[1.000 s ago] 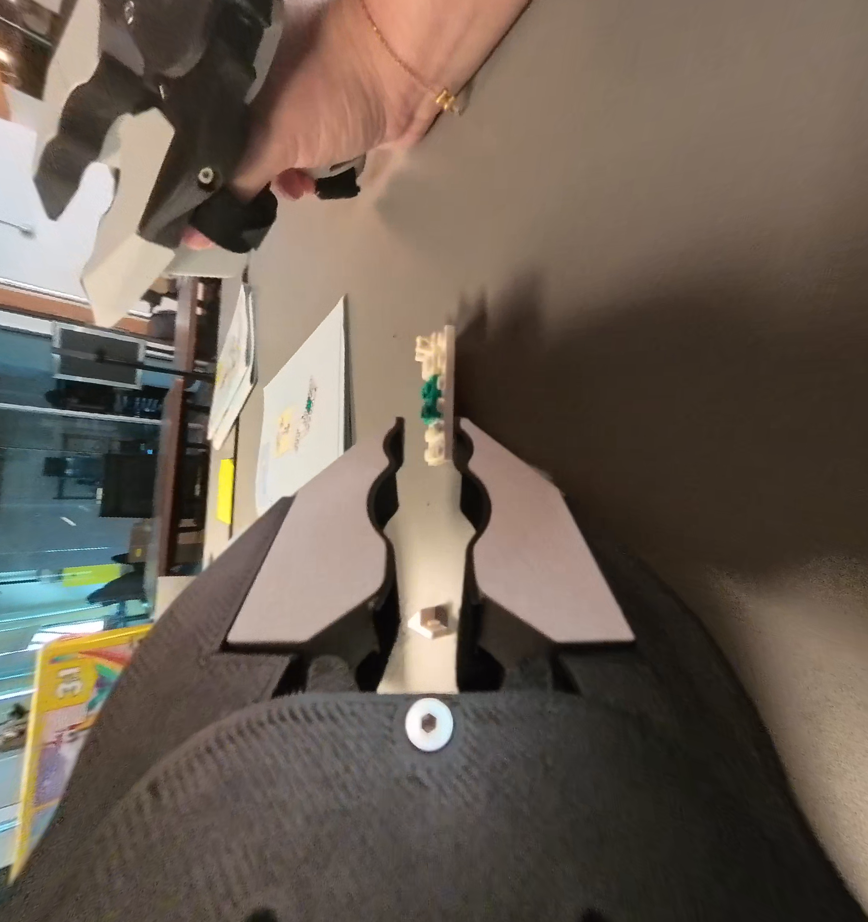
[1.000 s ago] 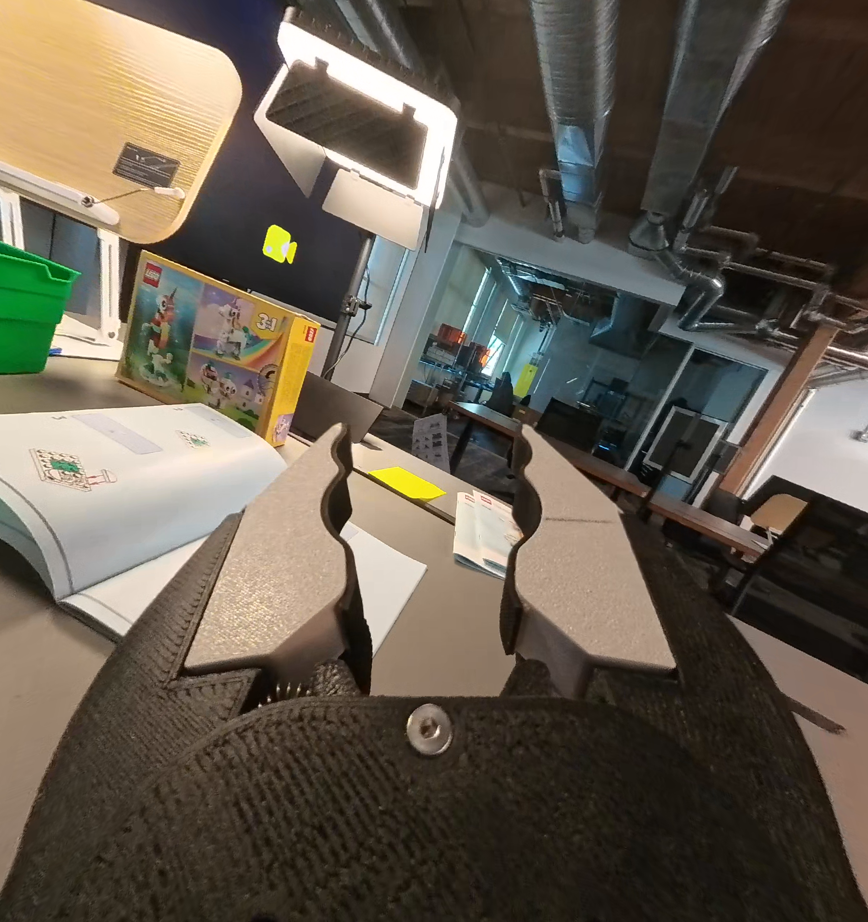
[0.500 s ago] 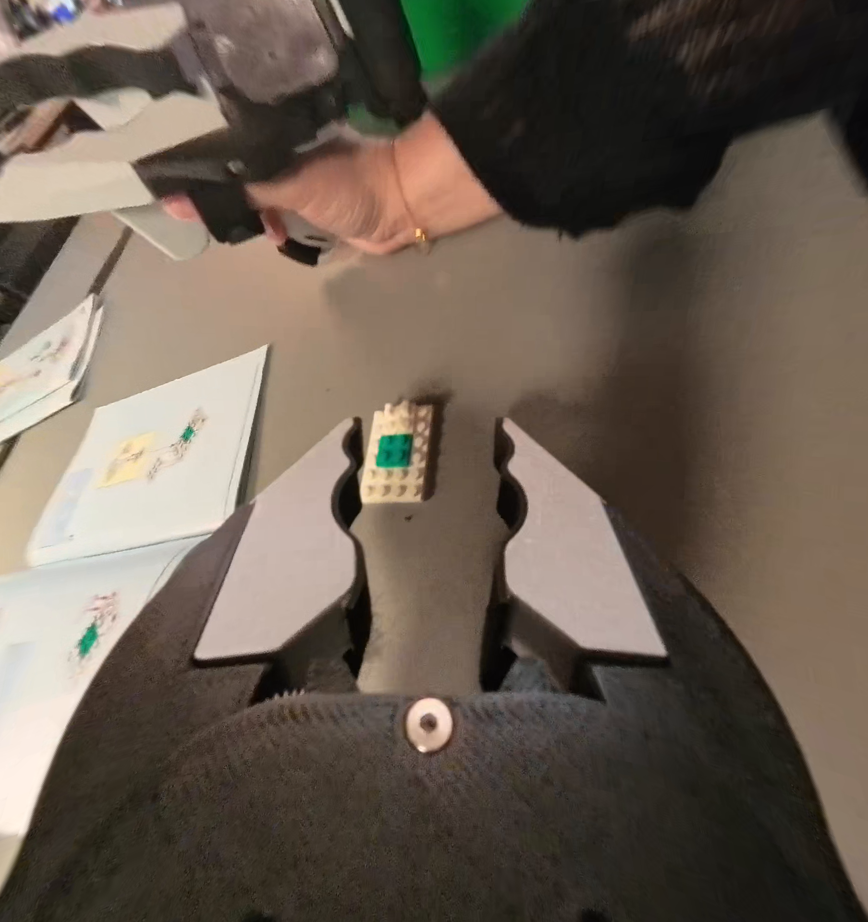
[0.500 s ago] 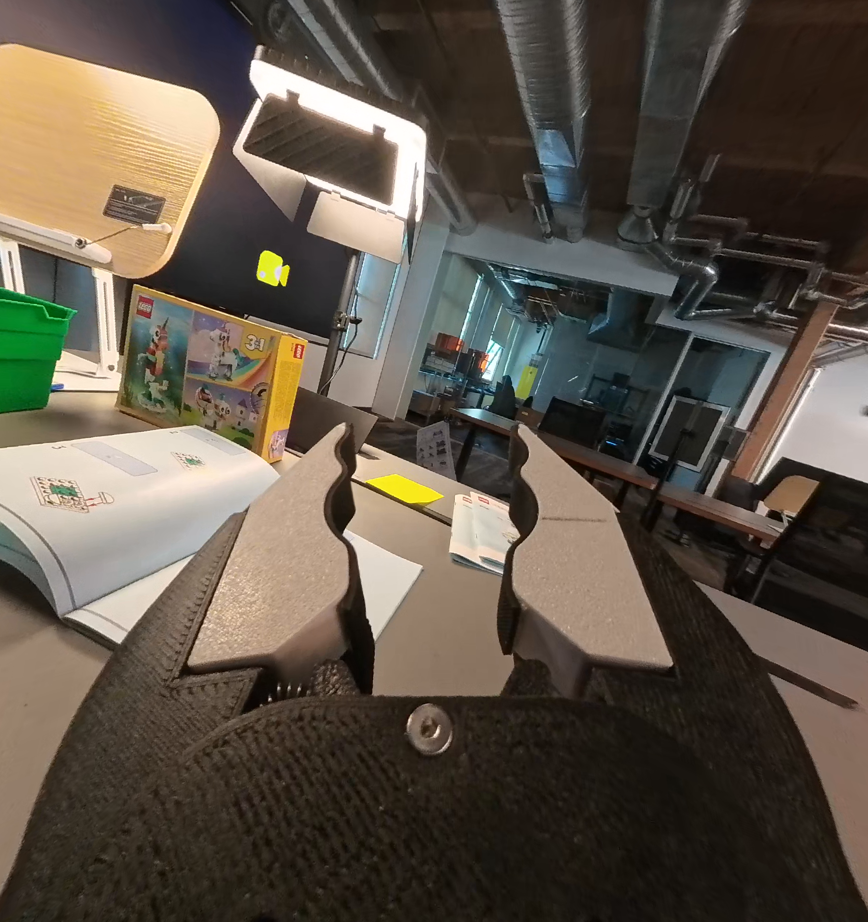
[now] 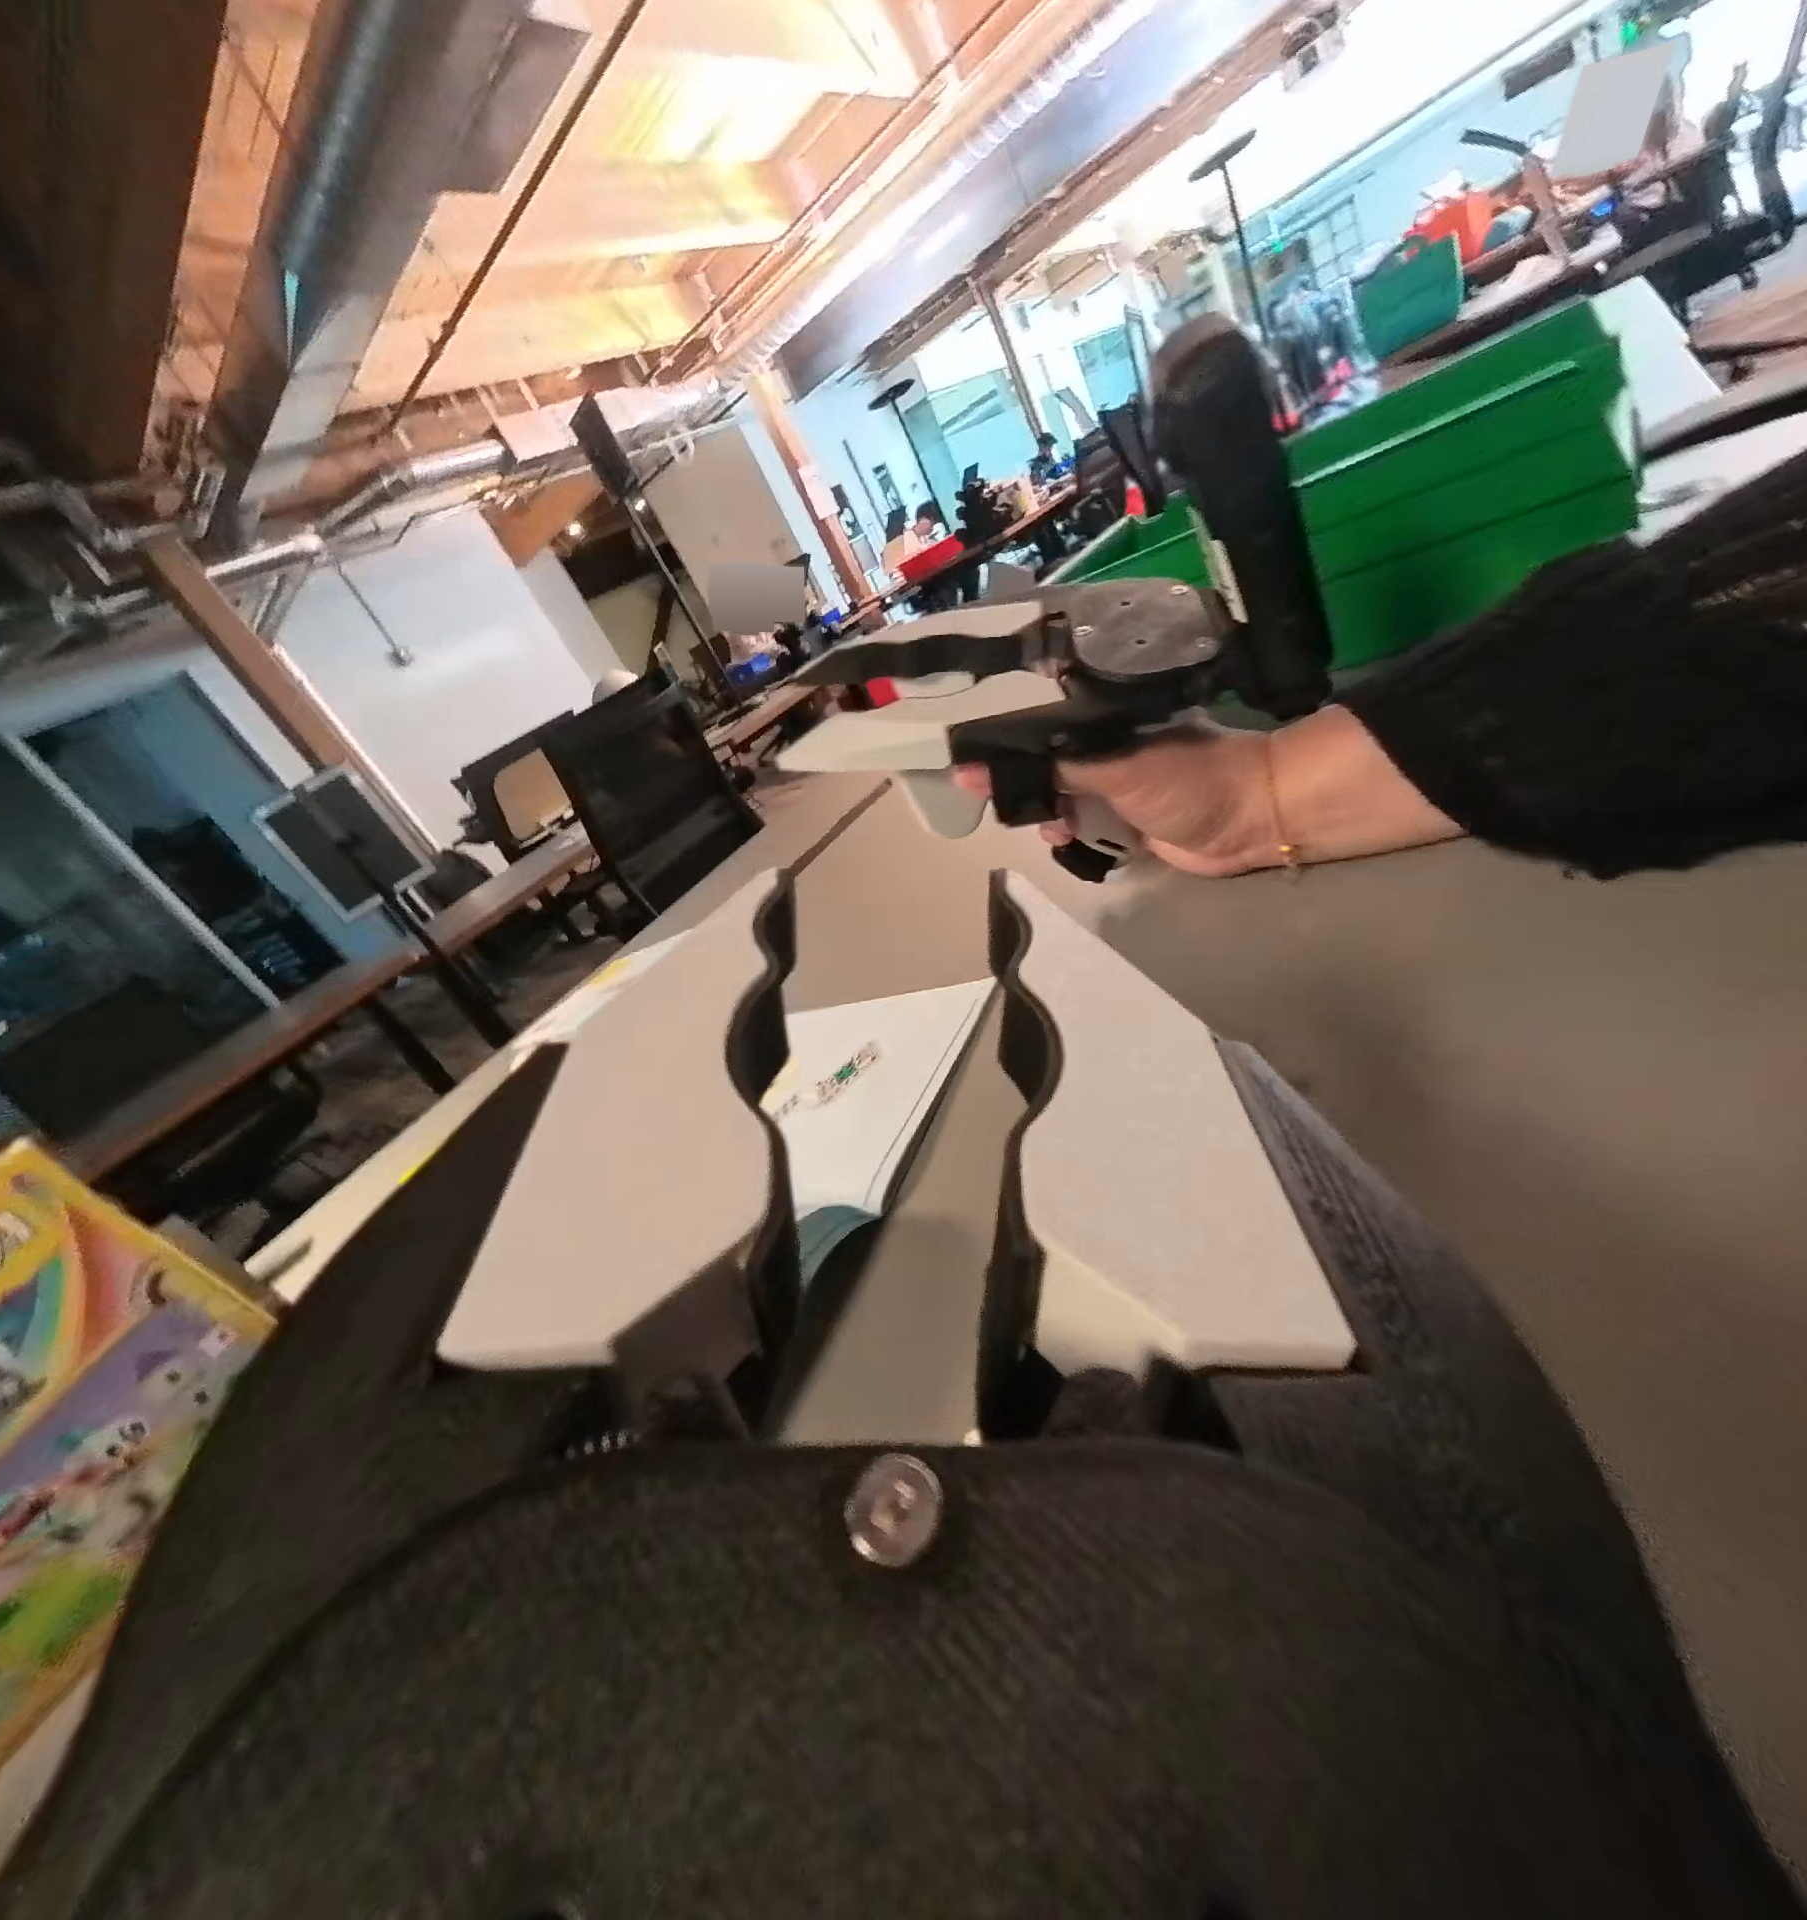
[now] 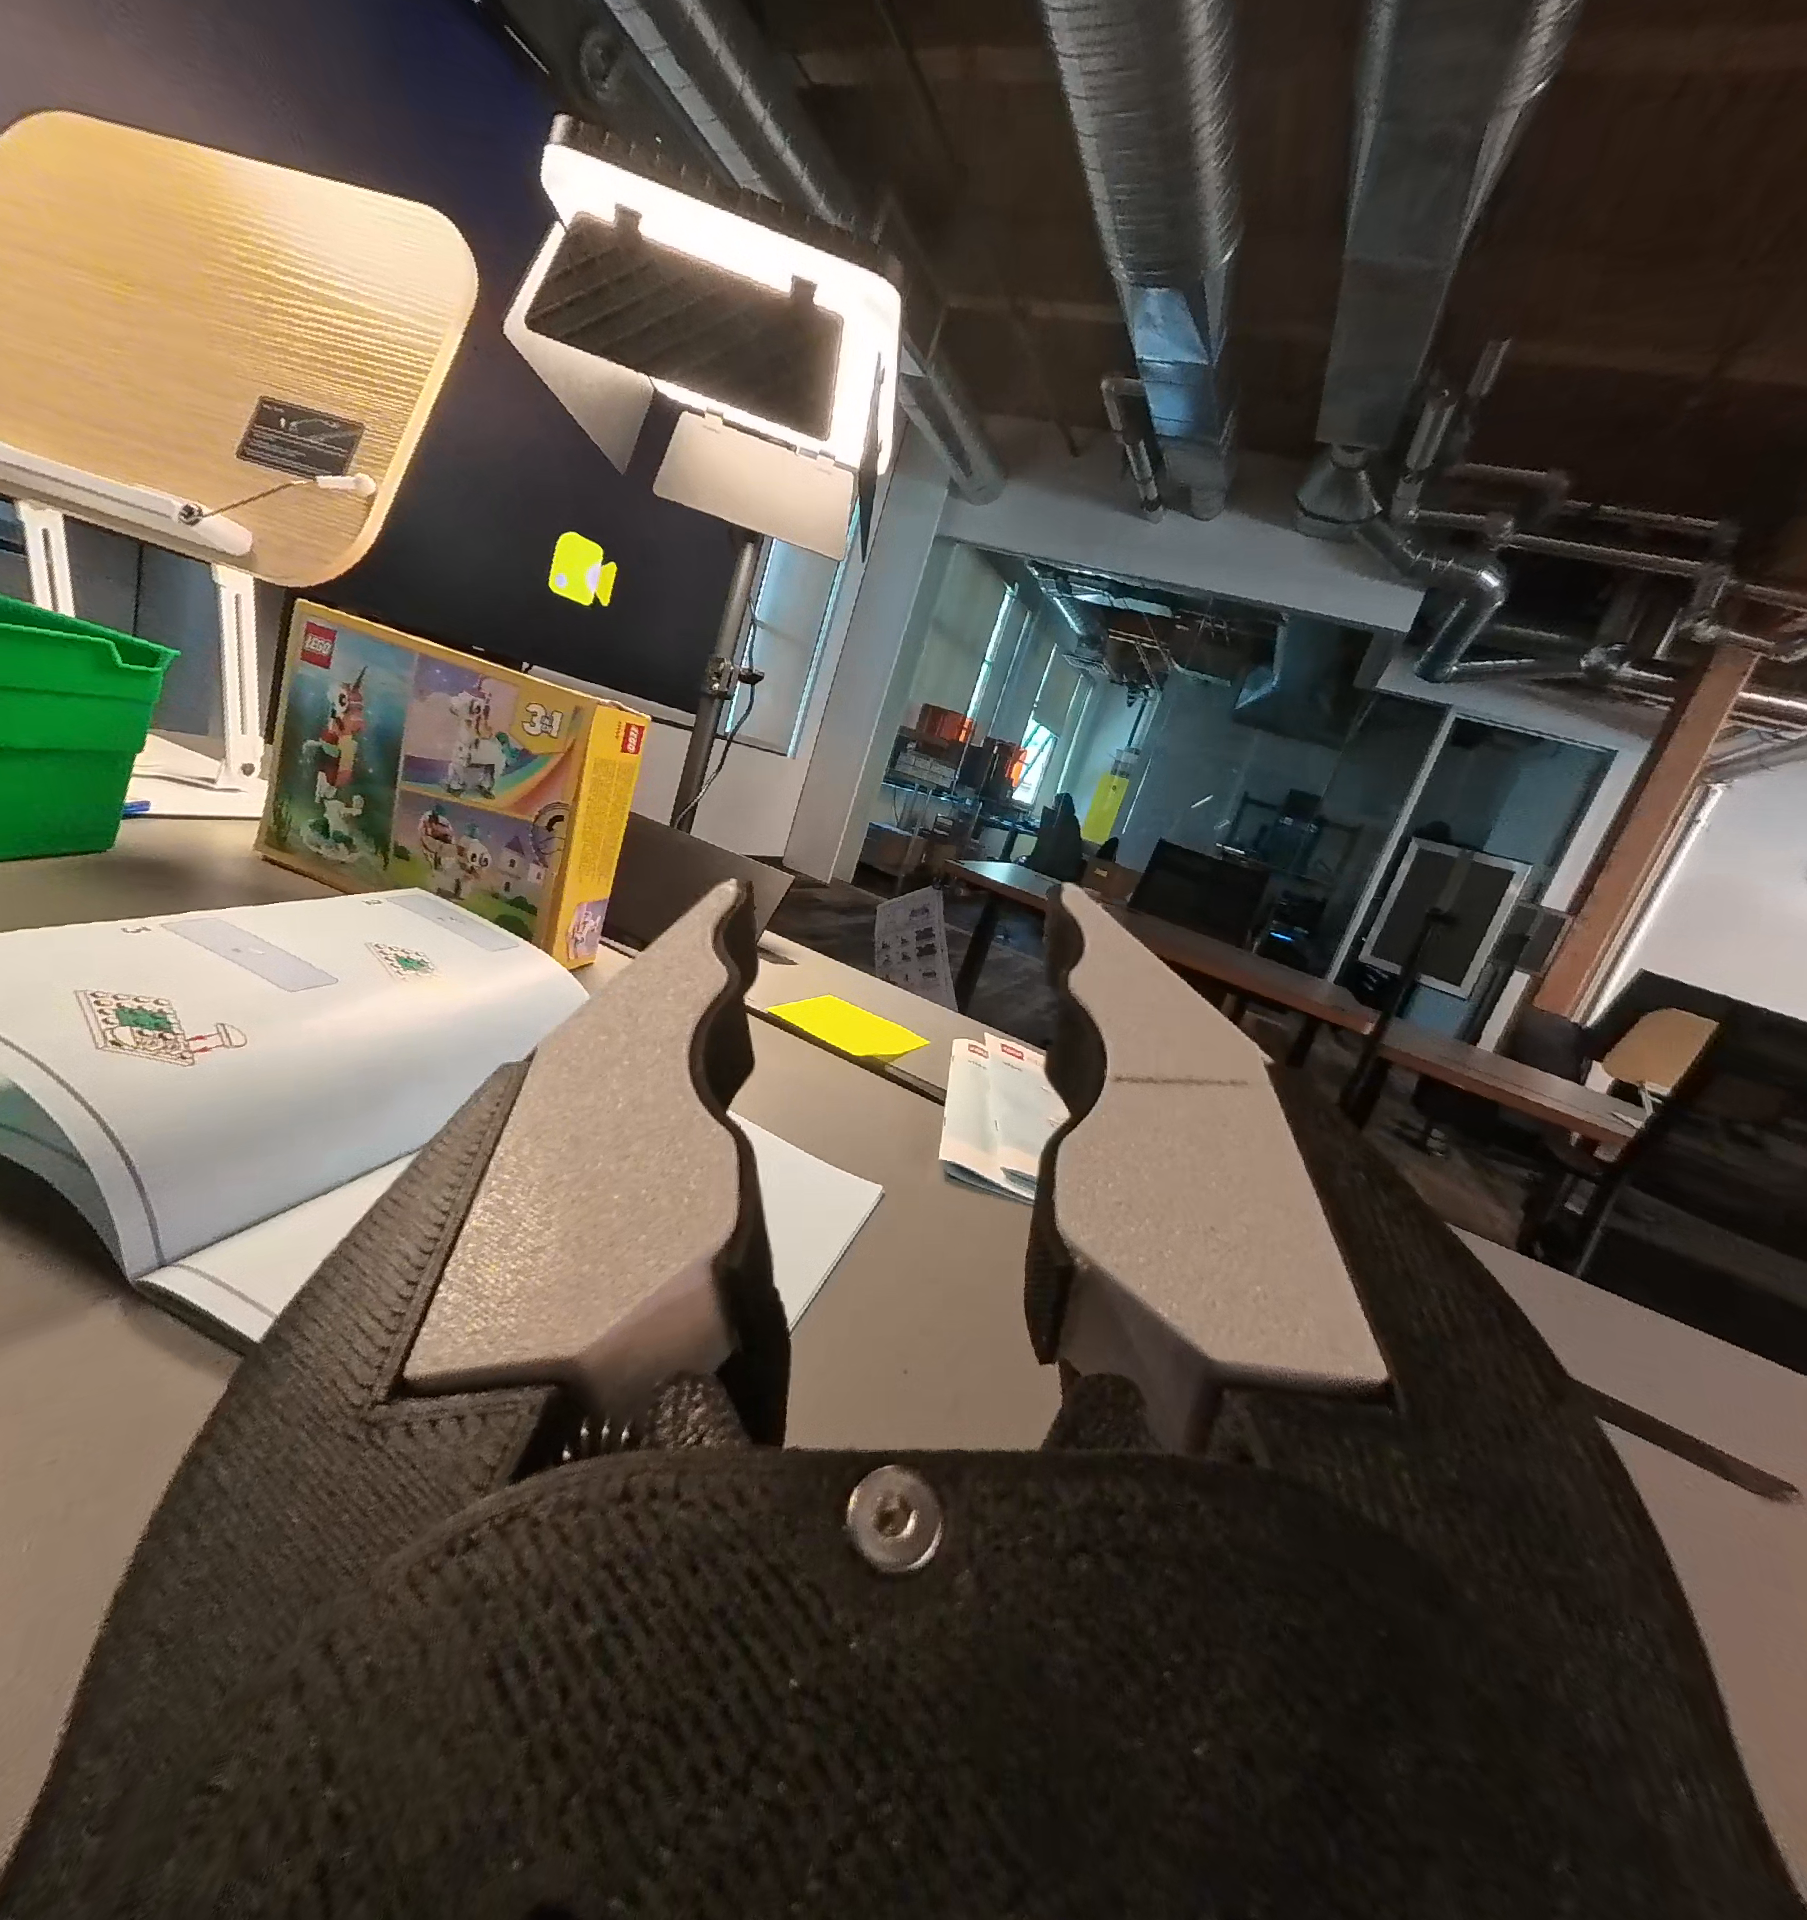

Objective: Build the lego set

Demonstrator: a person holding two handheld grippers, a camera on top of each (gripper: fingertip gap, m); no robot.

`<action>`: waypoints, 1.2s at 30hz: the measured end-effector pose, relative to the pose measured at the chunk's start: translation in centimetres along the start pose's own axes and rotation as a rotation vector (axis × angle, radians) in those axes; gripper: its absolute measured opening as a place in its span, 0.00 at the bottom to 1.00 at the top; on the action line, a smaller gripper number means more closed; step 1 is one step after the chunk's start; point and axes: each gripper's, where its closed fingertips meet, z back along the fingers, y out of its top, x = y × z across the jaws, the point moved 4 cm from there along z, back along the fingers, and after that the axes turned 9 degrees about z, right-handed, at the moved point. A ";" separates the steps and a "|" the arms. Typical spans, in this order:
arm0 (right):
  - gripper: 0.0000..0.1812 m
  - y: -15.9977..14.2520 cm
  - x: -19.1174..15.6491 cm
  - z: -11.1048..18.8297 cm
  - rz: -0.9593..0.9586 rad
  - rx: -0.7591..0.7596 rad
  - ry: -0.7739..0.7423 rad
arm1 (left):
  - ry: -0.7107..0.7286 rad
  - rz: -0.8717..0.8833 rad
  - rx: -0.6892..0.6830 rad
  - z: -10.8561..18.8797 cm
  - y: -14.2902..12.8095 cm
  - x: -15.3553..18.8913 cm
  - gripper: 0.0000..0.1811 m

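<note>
At the far left of the right wrist view a green bin (image 6: 31,727) sits on the grey table (image 6: 930,1340); its contents are hidden behind the wall. Right of it stands the yellow lego set box (image 6: 442,790), upright, with colourful printed pictures on its face. In front lies the open instruction booklet (image 6: 255,1049), pages pale blue with small build diagrams. Farther right are a yellow sticky note (image 6: 845,1027) and folded leaflets (image 6: 992,1112). No loose bricks or built model show in either view. The right tool (image 6: 897,925) is spread and holds nothing. In the left wrist view the left tool (image 5: 891,899) is likewise spread and empty above the booklet (image 5: 868,1091), the box (image 5: 57,1455) at its near left.
</note>
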 end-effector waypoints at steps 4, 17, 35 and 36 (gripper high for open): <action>0.27 -0.2 -0.1 -0.2 0.002 -0.008 0.013 | -0.057 -0.117 -0.011 -0.1 -0.3 1.8 0.17; 0.23 -0.4 -0.2 -0.1 0.023 -0.017 0.016 | -0.116 -0.173 -0.053 -0.5 -1.0 3.0 0.16; 0.26 -1.4 -1.2 -0.9 0.190 -0.114 0.014 | 0.409 -0.093 -0.266 16.5 6.7 -5.5 0.19; 0.27 -1.4 -1.4 -1.0 0.206 -0.118 0.015 | 0.472 -0.098 -0.293 17.9 7.1 -7.0 0.19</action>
